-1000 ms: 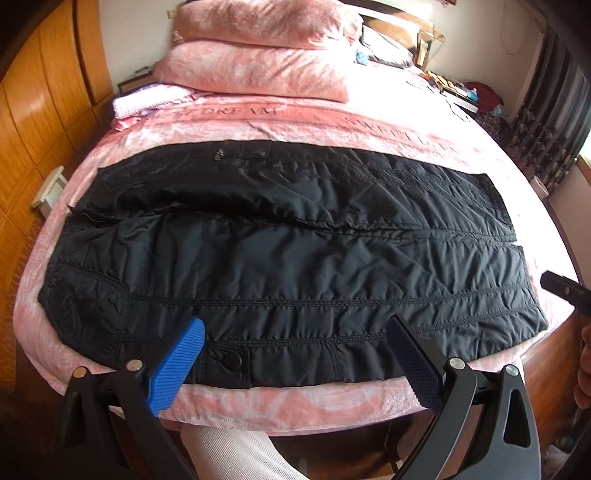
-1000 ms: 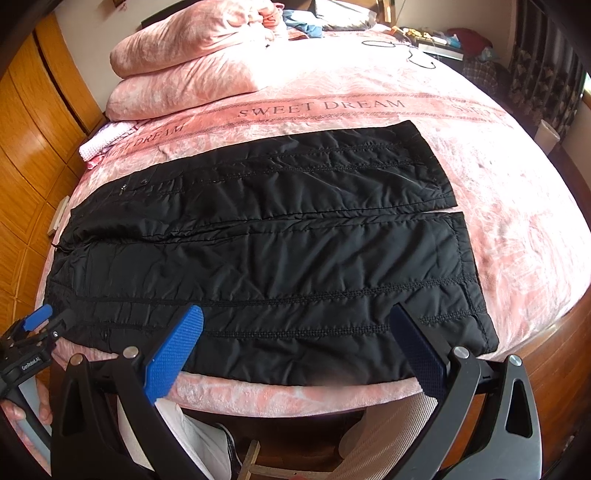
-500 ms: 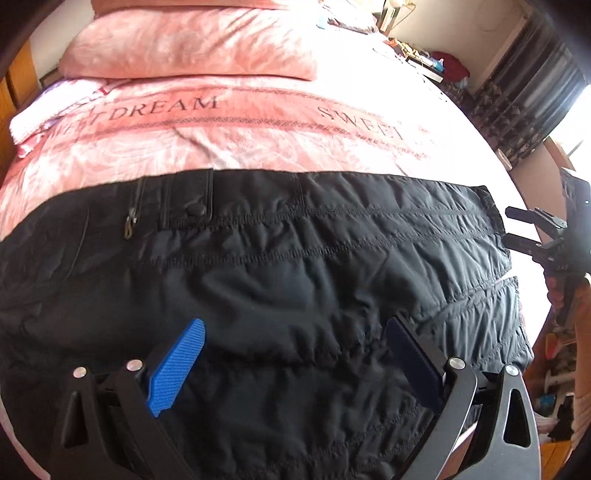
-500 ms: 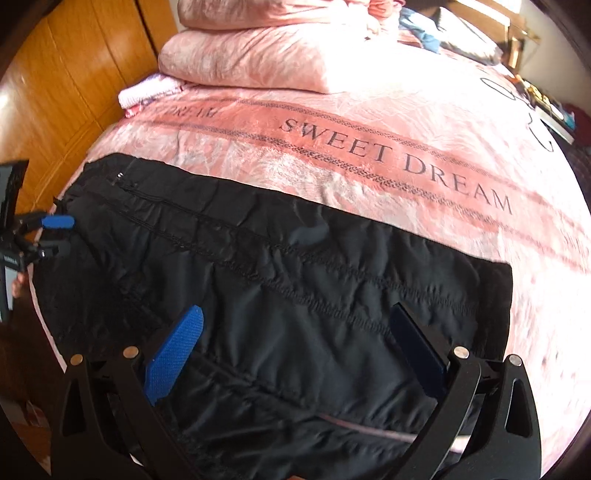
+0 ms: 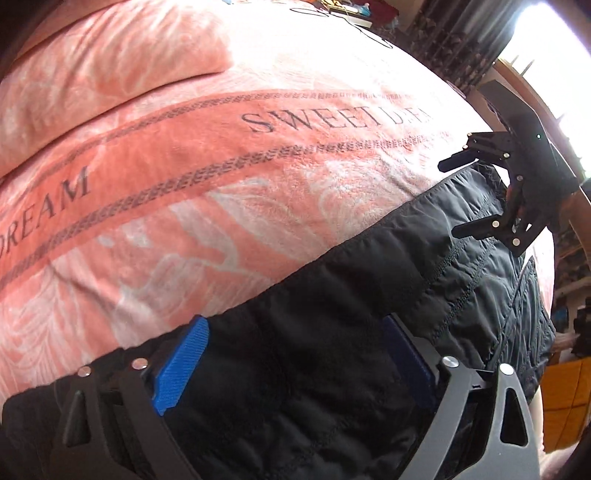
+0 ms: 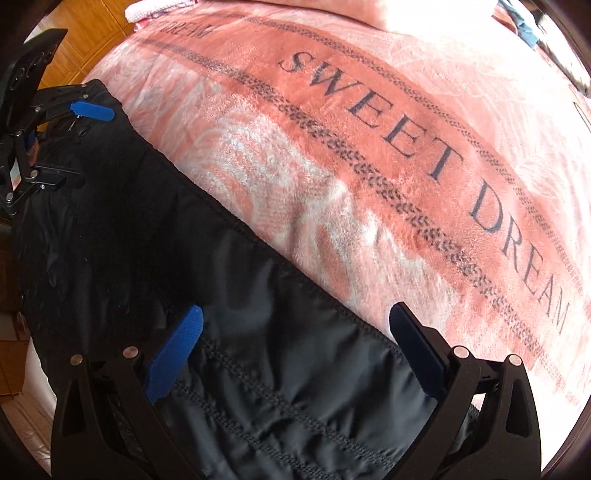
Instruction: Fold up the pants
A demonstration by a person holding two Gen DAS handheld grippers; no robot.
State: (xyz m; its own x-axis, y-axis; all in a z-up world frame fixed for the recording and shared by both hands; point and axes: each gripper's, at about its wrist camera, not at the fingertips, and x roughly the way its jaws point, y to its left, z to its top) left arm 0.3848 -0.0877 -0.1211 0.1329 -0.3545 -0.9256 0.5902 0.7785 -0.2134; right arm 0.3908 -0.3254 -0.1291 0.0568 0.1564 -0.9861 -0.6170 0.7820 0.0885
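Black quilted pants (image 5: 332, 332) lie flat on a pink blanket (image 5: 184, 166). My left gripper (image 5: 295, 354) points down at their far long edge near the waist. Its jaws are closing, with the black fabric between the blue pads (image 5: 181, 365) and no grip visible. My right gripper (image 6: 295, 350) is open over the same far edge of the pants (image 6: 129, 221) toward the leg end, with fabric lying between its fingers. Each gripper also shows in the other's view: the right gripper (image 5: 461, 195) at the right side, the left gripper (image 6: 70, 144) at the left side.
The blanket (image 6: 369, 147) with "SWEET DREAM" lettering stretches beyond the pants. A pink pillow (image 5: 110, 74) lies at the head of the bed. A wooden wardrobe (image 6: 85, 37) stands at the left, dark curtains (image 5: 443, 48) at the right. Folded pale cloth (image 6: 155, 9) lies by the pillow.
Both grippers travelled from the near side of the bed across the pants and sank to their far edge. Both turned to point more downward.
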